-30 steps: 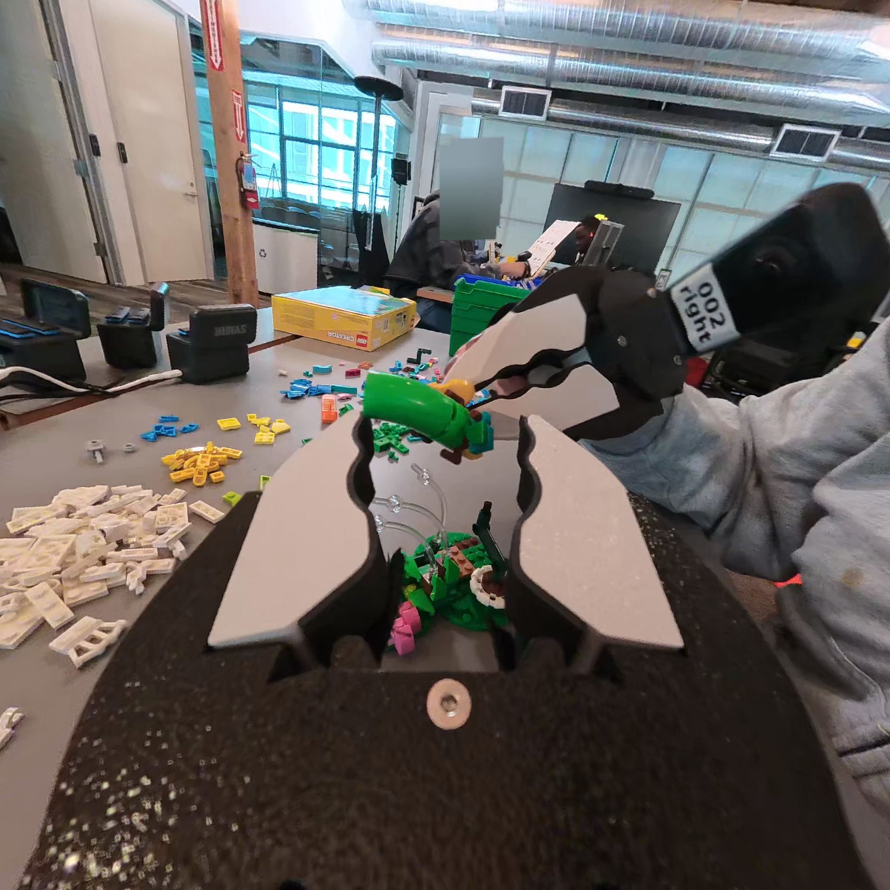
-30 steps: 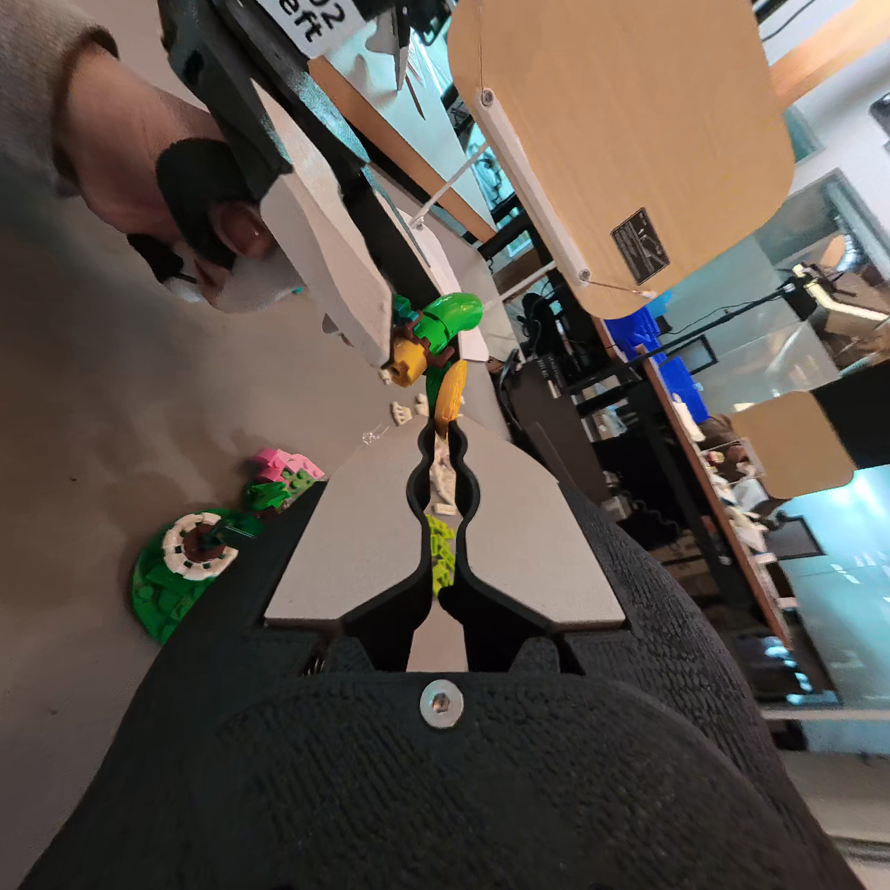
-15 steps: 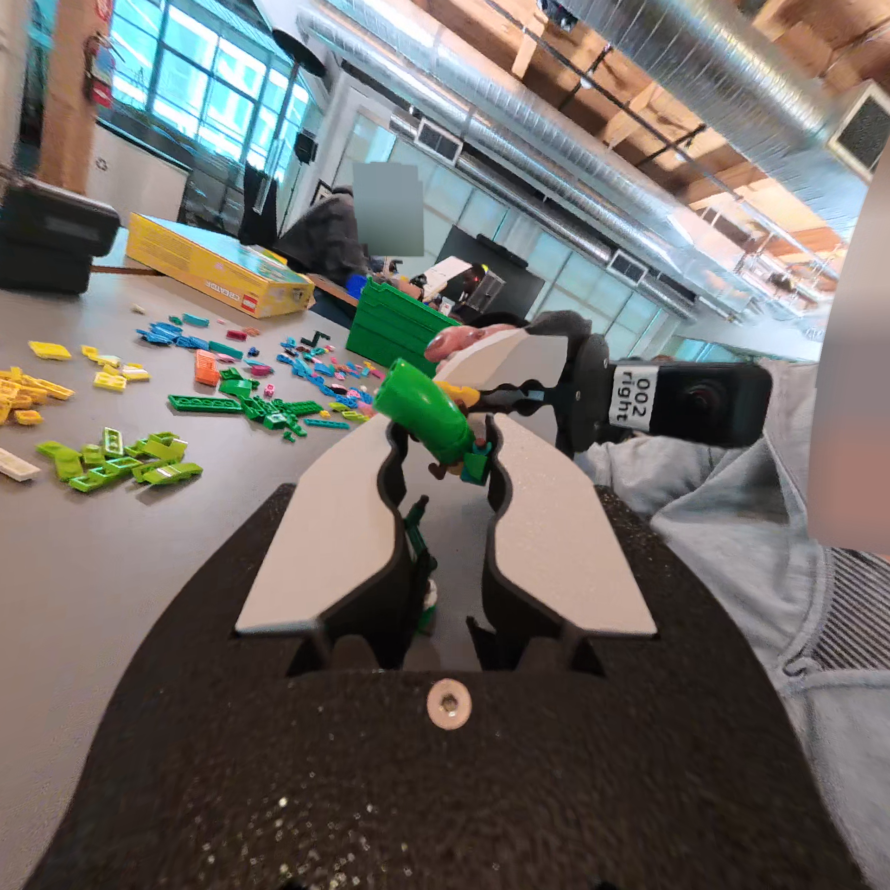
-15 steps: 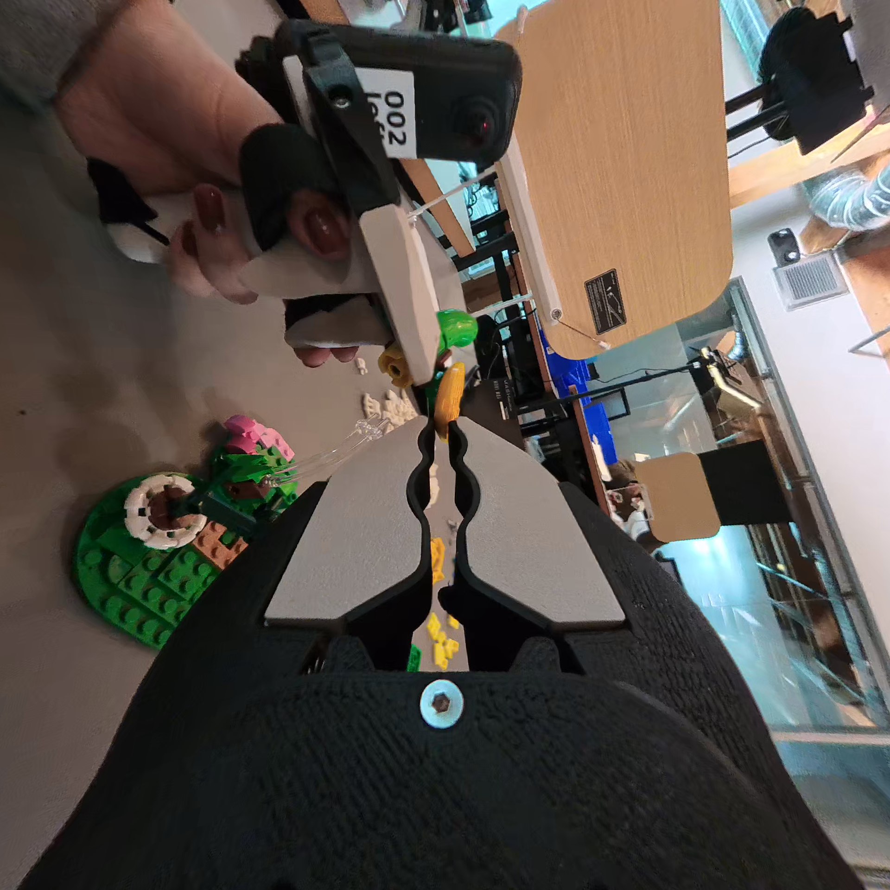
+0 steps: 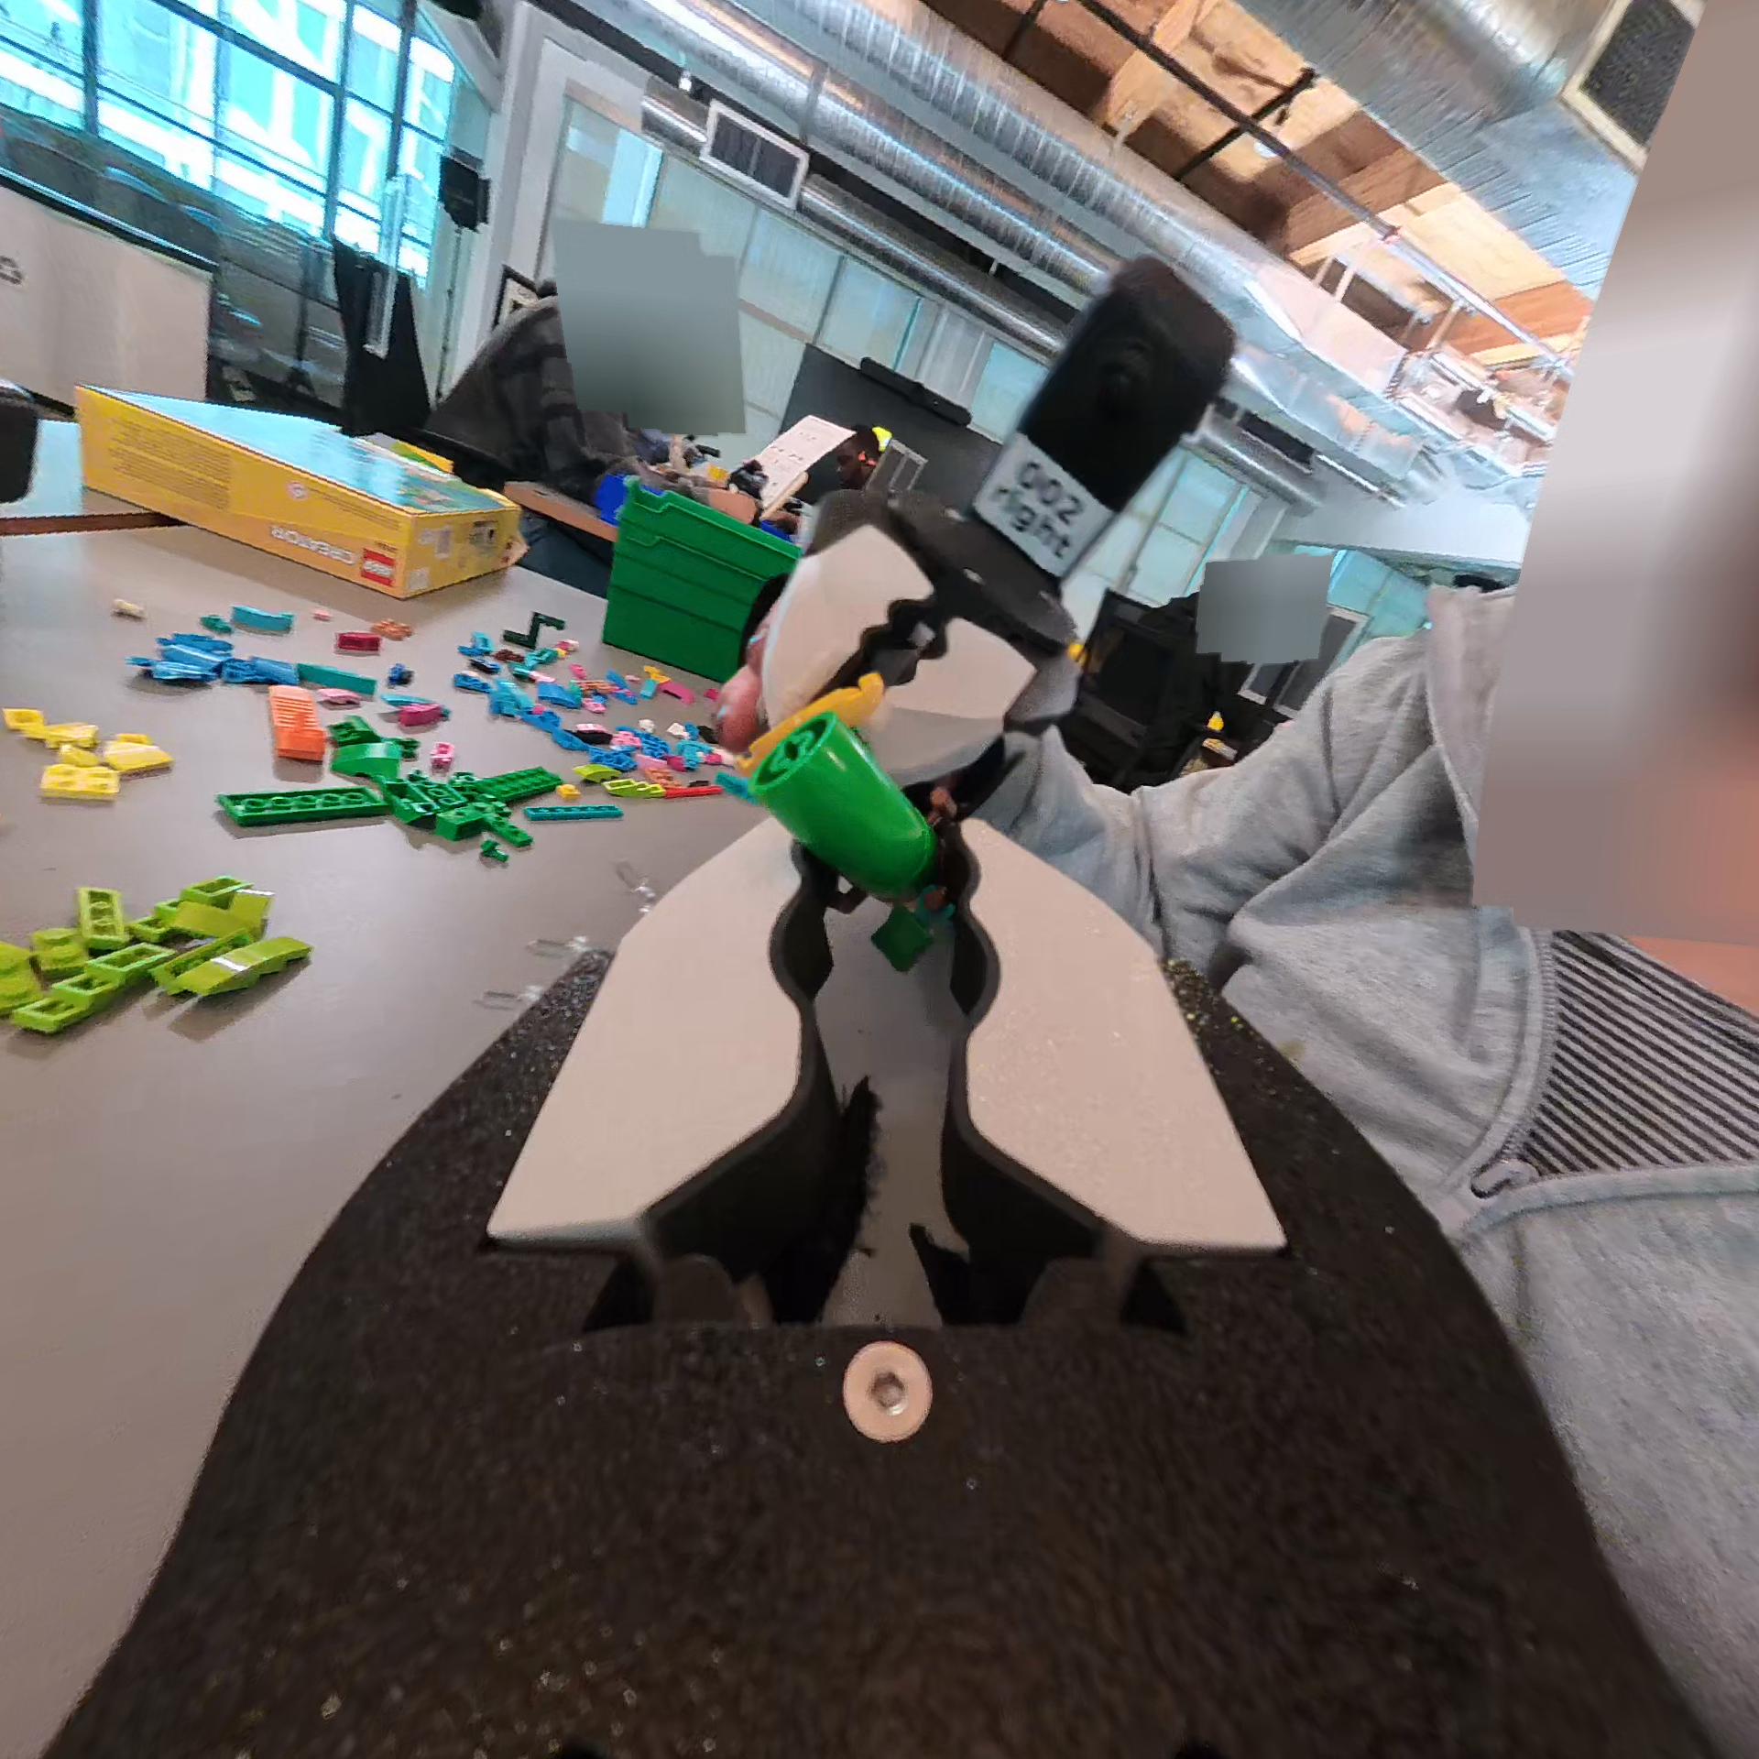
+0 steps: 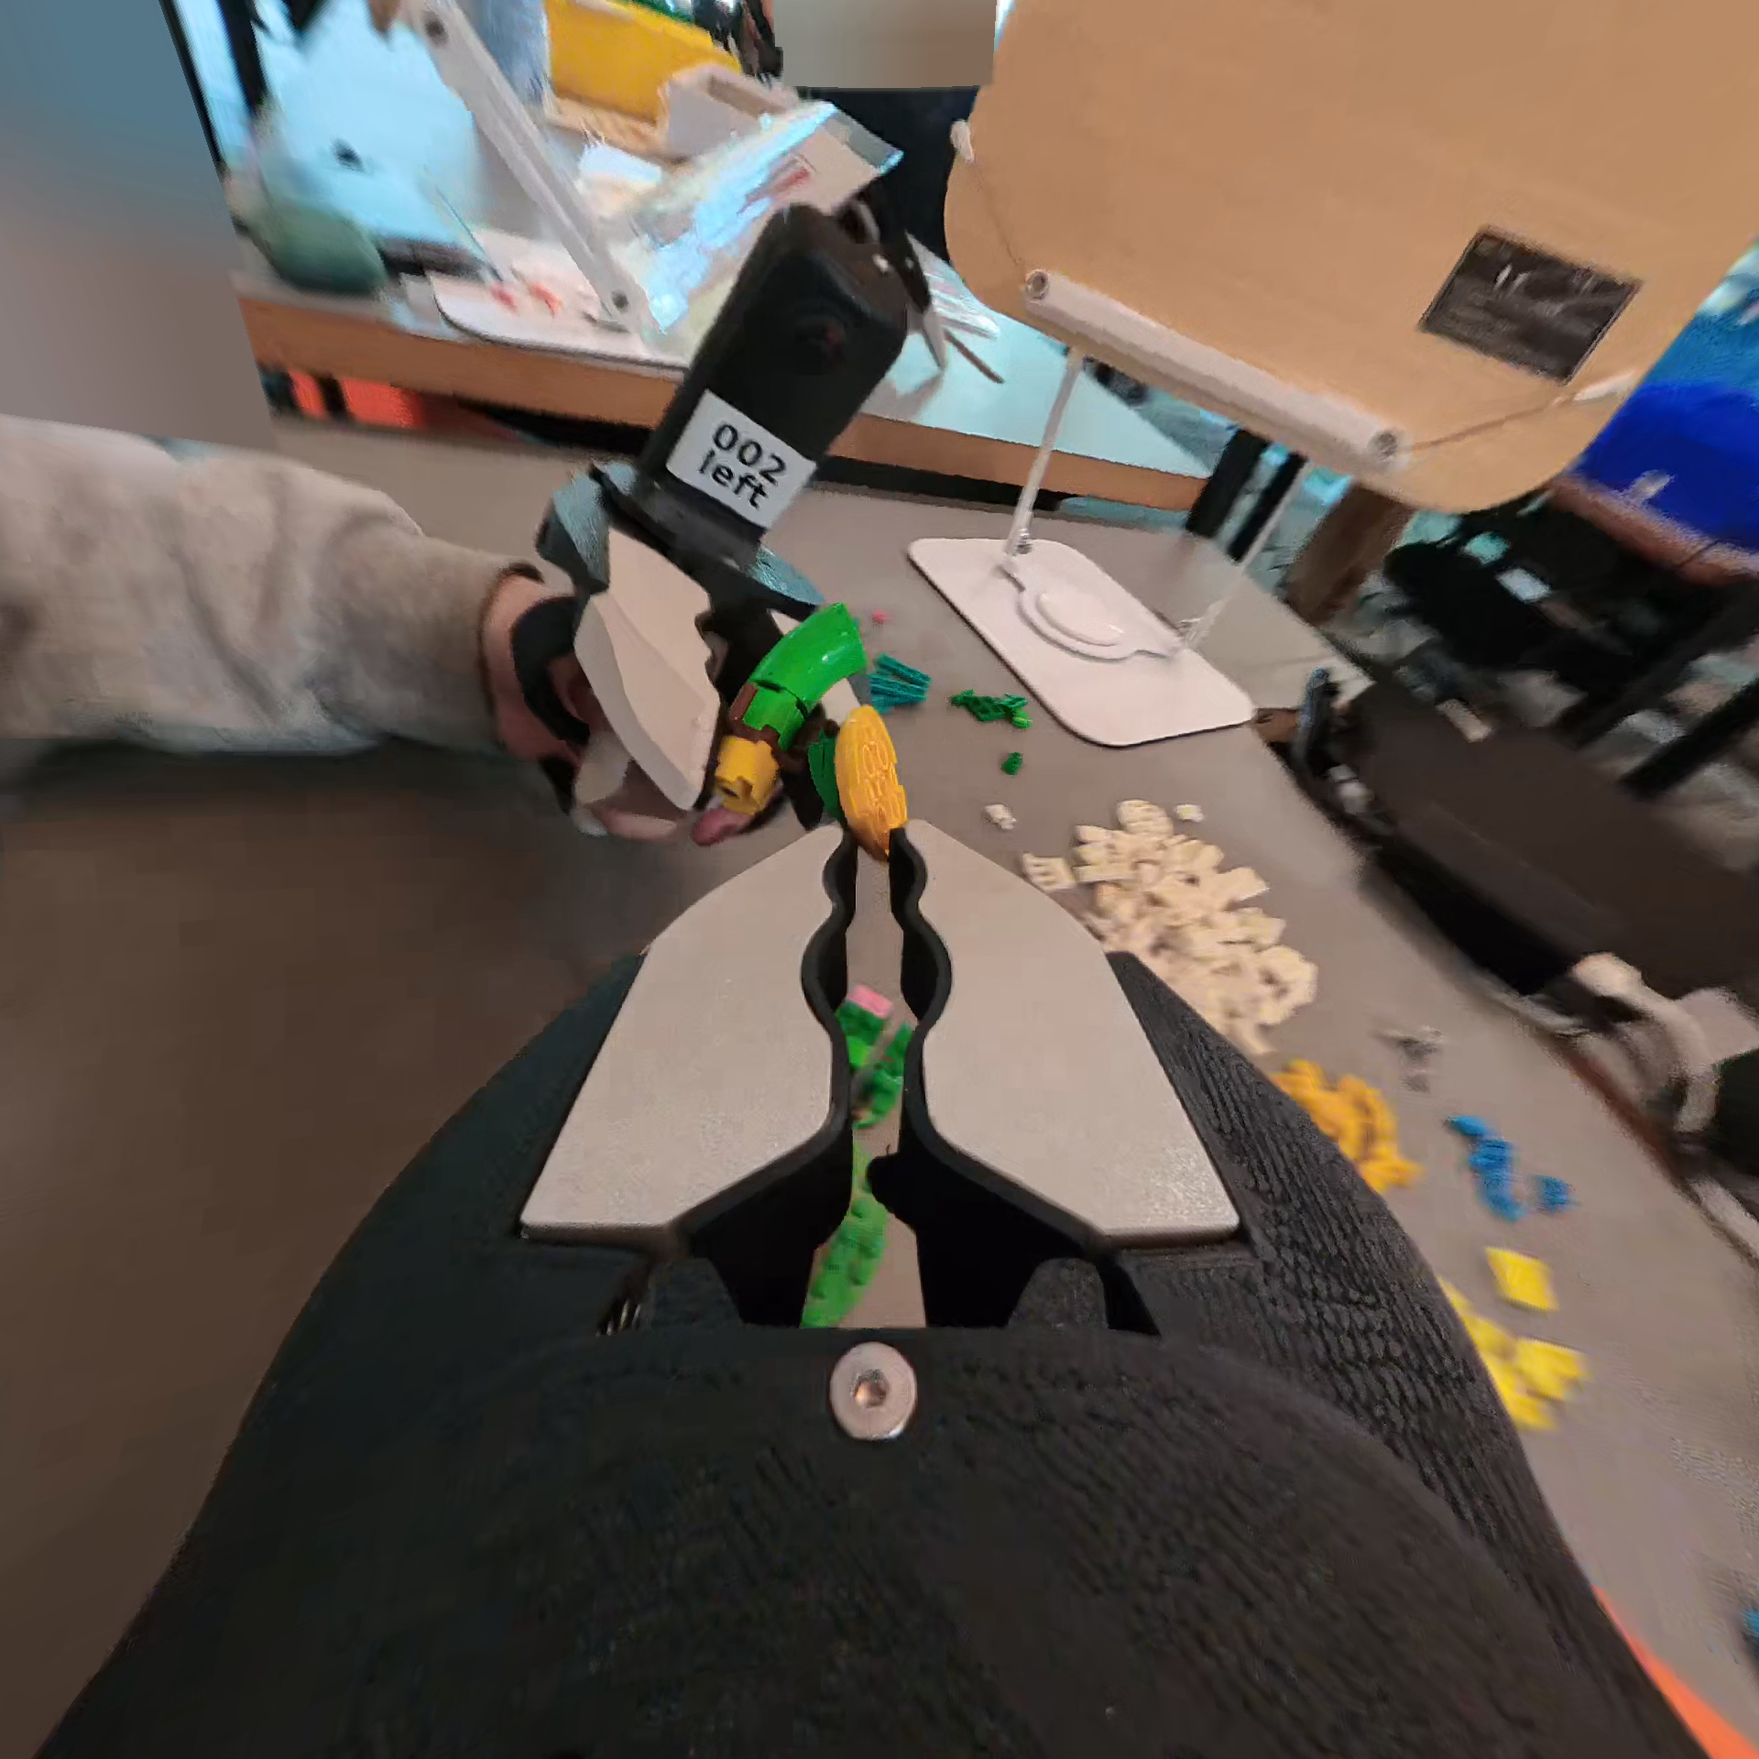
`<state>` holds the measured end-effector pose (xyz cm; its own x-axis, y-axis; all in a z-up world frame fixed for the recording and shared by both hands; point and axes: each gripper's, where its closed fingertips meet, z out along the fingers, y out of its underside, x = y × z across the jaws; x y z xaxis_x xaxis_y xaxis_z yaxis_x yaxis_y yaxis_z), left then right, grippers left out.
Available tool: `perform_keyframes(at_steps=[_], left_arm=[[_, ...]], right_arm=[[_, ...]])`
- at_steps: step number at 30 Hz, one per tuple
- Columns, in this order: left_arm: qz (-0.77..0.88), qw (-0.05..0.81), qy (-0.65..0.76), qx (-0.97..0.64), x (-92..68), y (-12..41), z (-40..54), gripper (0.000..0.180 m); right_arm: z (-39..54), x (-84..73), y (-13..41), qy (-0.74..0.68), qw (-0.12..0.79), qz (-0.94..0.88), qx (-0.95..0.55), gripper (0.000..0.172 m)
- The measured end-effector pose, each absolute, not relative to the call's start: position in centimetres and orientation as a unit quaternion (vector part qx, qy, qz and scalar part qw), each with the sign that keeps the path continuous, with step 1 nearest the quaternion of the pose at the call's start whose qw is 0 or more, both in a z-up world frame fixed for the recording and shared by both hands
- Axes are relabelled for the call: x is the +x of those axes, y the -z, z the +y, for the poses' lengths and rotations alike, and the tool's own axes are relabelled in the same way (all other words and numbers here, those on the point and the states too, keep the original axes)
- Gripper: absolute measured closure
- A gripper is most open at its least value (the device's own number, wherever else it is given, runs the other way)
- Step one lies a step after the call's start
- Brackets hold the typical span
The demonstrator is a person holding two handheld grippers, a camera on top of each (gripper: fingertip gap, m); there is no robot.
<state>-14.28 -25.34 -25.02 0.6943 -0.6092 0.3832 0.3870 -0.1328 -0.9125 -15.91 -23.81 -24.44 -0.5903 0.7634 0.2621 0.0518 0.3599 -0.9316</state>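
A small brick-built model with a curved green body (image 5: 838, 819) hangs in the air between both grippers. My left gripper (image 5: 880, 857) is shut on its green body and brown underside. My right gripper (image 6: 871, 838) is shut on the model's round yellow plate (image 6: 868, 771), pinched at the very fingertips. The left wrist view shows the right gripper (image 5: 857, 700) above, holding that yellow plate (image 5: 828, 709). The right wrist view shows the left gripper (image 6: 709, 771) clamped beside the green body (image 6: 800, 666) and a yellow block (image 6: 742, 771).
Loose bricks lie sorted on the grey table (image 5: 286, 1095): green (image 5: 381, 800), lime (image 5: 143, 942), blue (image 5: 228, 657), white (image 6: 1190, 914), yellow (image 6: 1352, 1123). A yellow box (image 5: 286, 485) and a green crate (image 5: 695, 590) stand at the back. A white stand base (image 6: 1076, 638) is to the right. Less than 4 cm separates the two grippers' tips.
My left jaws went from wide open to shut on the green model. My right gripper kept its hold on the yellow plate. Both grippers turned and rose with the model.
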Motion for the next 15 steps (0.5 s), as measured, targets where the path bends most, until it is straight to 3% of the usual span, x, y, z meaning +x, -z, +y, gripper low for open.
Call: perform_keyframes(at_steps=[4, 6, 11, 15], left_arm=[[0.115, 0.641, 0.409, -0.640, -13.3, 24.7, -26.1, 0.160], [0.117, 0.639, 0.411, -0.640, -13.2, 24.7, -26.1, 0.160], [0.096, 0.629, 0.406, -0.655, -13.8, 25.3, -25.7, 0.160], [0.103, 0.611, 0.414, -0.667, -13.4, 25.9, -25.9, 0.160]], right_arm=[[-24.4, -15.2, 24.2, -0.576, 0.243, -0.714, -0.314, 0.165], [-24.4, -15.0, 24.1, -0.592, 0.227, -0.708, -0.313, 0.165], [-24.2, -15.0, 24.0, -0.526, 0.356, -0.736, -0.236, 0.162], [-24.5, -14.4, 24.4, -0.486, 0.379, -0.761, -0.202, 0.153]])
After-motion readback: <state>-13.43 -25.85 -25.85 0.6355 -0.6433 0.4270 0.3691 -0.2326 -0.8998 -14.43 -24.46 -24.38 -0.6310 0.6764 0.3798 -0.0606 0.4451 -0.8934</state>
